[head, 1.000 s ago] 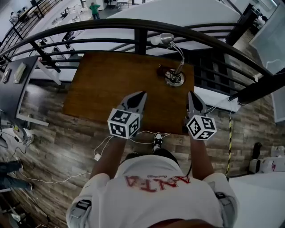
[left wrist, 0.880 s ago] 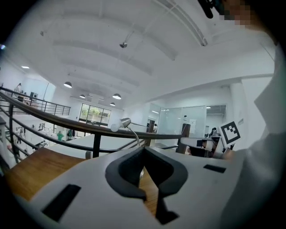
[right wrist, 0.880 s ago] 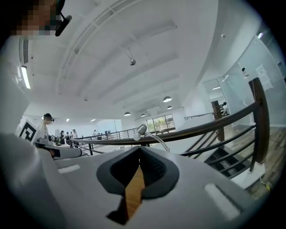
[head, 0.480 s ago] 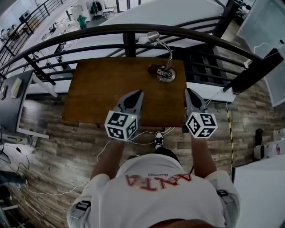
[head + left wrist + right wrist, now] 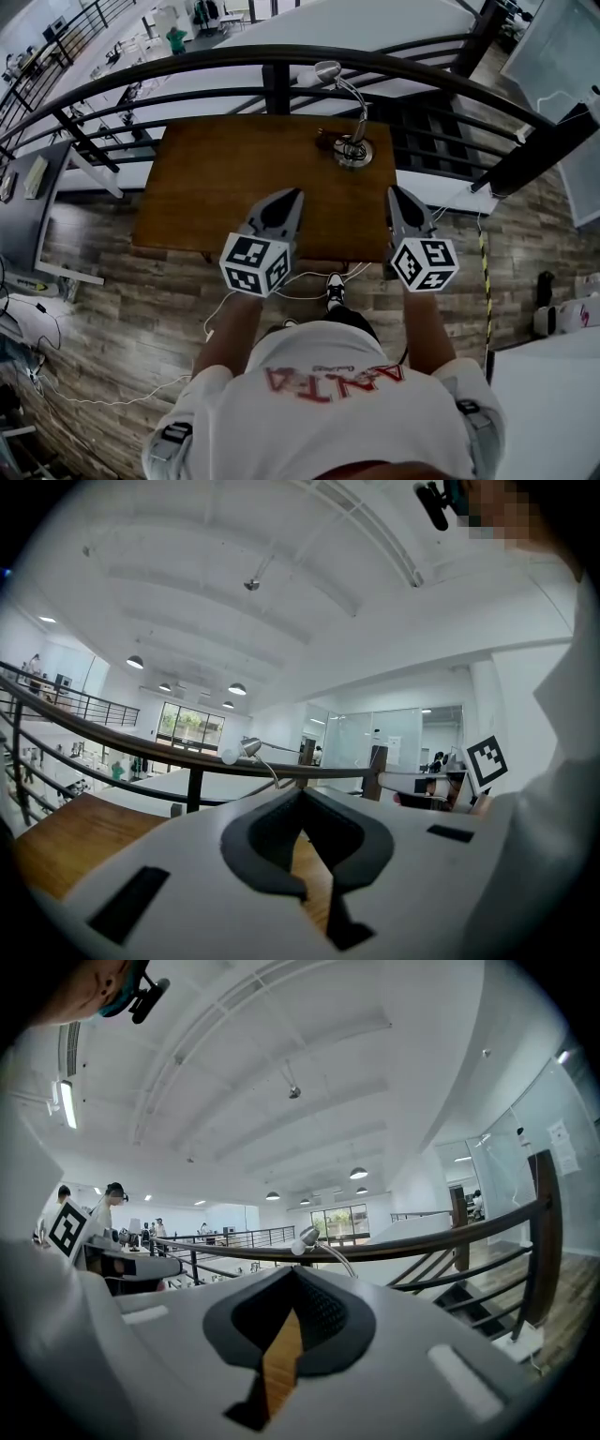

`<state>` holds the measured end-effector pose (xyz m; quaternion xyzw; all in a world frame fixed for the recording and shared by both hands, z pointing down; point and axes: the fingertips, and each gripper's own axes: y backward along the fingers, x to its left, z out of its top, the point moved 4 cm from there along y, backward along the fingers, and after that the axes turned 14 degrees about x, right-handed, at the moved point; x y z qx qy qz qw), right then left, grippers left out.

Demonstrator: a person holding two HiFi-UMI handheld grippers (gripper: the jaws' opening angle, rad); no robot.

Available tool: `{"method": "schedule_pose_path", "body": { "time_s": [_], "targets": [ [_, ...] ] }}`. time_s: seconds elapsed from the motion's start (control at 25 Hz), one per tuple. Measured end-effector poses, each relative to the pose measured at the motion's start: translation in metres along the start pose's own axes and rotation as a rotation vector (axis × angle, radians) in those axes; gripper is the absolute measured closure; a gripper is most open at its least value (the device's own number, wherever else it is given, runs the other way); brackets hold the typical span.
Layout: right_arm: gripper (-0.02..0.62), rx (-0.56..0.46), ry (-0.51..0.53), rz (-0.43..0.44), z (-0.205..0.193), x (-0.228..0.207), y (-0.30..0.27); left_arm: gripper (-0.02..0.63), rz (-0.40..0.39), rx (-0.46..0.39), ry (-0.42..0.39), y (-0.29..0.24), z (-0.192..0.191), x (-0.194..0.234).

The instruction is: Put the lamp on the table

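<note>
A silver gooseneck lamp (image 5: 353, 150) stands upright at the far right of the brown wooden table (image 5: 225, 187), its head (image 5: 326, 70) reaching over the railing. My left gripper (image 5: 292, 194) hovers over the table's near edge, shut and empty. Over the table's near right corner my right gripper (image 5: 396, 192) is also shut with nothing in it. Both are well short of the lamp. In the left gripper view the lamp's head (image 5: 246, 749) shows beyond the shut jaw tips (image 5: 300, 791). It (image 5: 307, 1237) also shows in the right gripper view, above the gripper (image 5: 292, 1269).
A black curved railing (image 5: 281, 56) runs right behind the table, with a drop to a lower floor beyond. White cables (image 5: 309, 279) lie on the plank floor by the person's shoe (image 5: 332, 292). A grey desk (image 5: 23, 187) stands at the left.
The head view has shifted a little. Both grippers stay shut above the table's near edge, and the lamp has not moved on the table.
</note>
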<state>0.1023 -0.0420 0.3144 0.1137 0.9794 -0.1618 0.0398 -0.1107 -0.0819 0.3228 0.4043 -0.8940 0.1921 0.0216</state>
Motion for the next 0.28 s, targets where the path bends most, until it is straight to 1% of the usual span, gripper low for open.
{"method": "schedule_pose_path", "body": {
  "time_s": [0.28],
  "targets": [
    [0.594, 0.013, -0.008, 0.006, -0.008, 0.005, 0.002, 0.597, -0.014, 0.015, -0.001, 0.000, -0.010, -0.002]
  ]
}}
